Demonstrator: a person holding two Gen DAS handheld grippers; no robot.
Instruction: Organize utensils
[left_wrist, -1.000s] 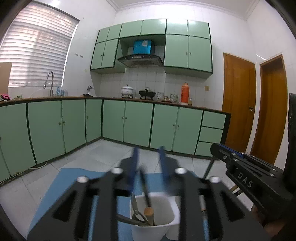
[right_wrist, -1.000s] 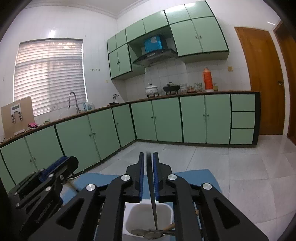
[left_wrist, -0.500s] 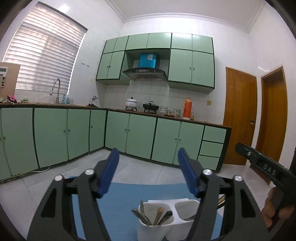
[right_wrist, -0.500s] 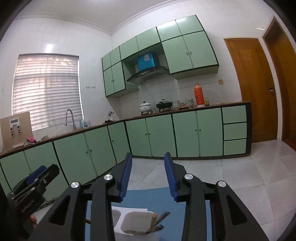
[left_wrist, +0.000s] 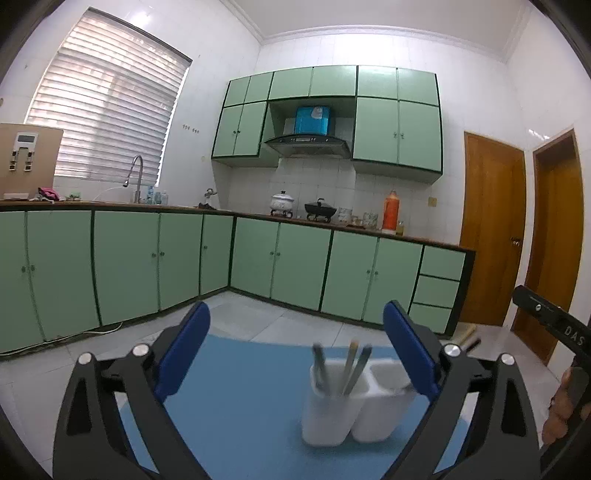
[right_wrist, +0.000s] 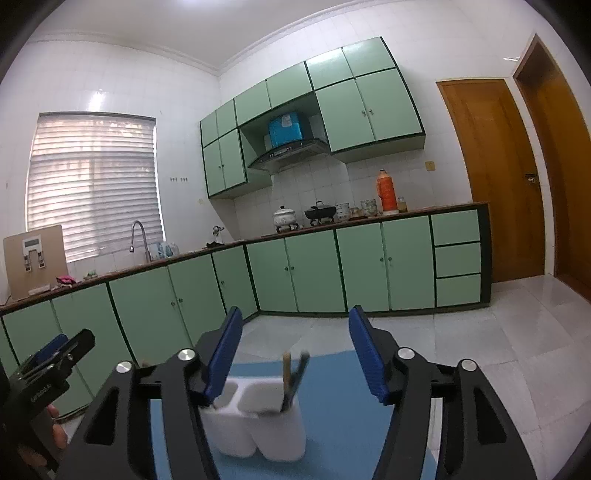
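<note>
The left gripper (left_wrist: 295, 347) fills the lower part of the left wrist view, its blue pads (left_wrist: 183, 350) spread wide and opening further, with nothing pressed between them. The right gripper (right_wrist: 295, 354) sits low and central in the right wrist view, its jaws parted less widely and also opening, holding nothing. Beyond the fingers of both stands a white two-compartment utensil holder (left_wrist: 345, 404), lower right of centre in the left wrist view and lower centre (right_wrist: 258, 421) in the right wrist view, apart from the pads in both. In the left wrist view its left compartment holds several utensils (left_wrist: 343, 365) standing tilted, handles up; they are blurred, so their kinds cannot be told. In the right wrist view utensils (right_wrist: 291, 376) rise from the right-hand compartment. The holder rests on a blue mat (left_wrist: 240, 398) that covers the bottom middle of each frame. At the right edge of the left wrist view the other gripper's black body shows, with a person's hand (left_wrist: 563, 410) below it; at the lower left edge of the right wrist view the other gripper's tip appears likewise. Behind, across the middle of both frames, run green base cabinets (left_wrist: 295, 269) under a counter carrying pots and an orange flask (left_wrist: 390, 210). A window with blinds (left_wrist: 107, 122) takes the upper left, and wooden doors (left_wrist: 491, 229) stand at the right.
</note>
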